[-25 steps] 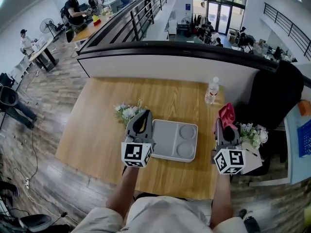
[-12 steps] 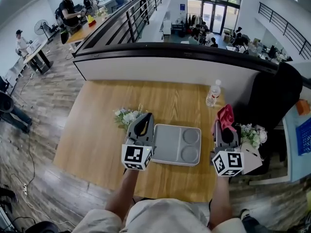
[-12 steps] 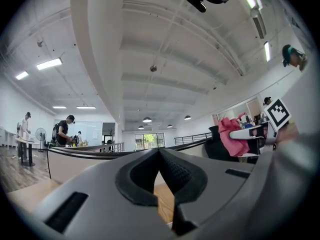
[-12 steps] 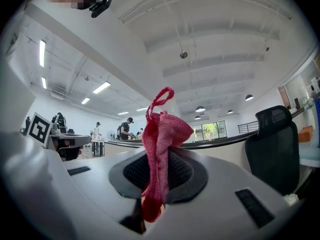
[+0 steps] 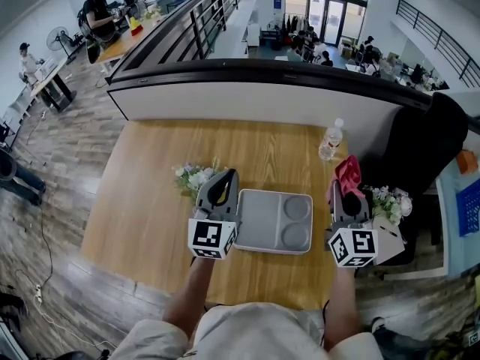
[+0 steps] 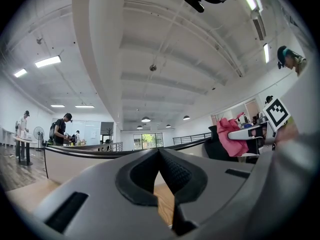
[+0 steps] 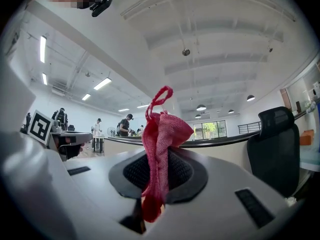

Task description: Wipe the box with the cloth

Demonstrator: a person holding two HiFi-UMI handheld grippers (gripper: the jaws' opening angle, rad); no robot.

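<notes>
Cloth (image 5: 349, 175) pinched upright in right gripper (image 5: 346, 195), right of grey box (image 5: 255, 217), seemingly ready for wiping | left gripper (image 5: 220, 180), jaws pressed together, empty, beside box's left edge, likely to steady it

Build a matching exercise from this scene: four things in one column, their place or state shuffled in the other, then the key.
Things
1. red woven cloth
2. grey plastic compartment box
3. clear plastic water bottle
4. left tool

Place or state
A. stands upright near the far right corner of the wooden table
B. shut on nothing
C. pinched in the right tool
D. lies flat on the table between the two tools

Pairs: 1-C, 2-D, 3-A, 4-B
</notes>
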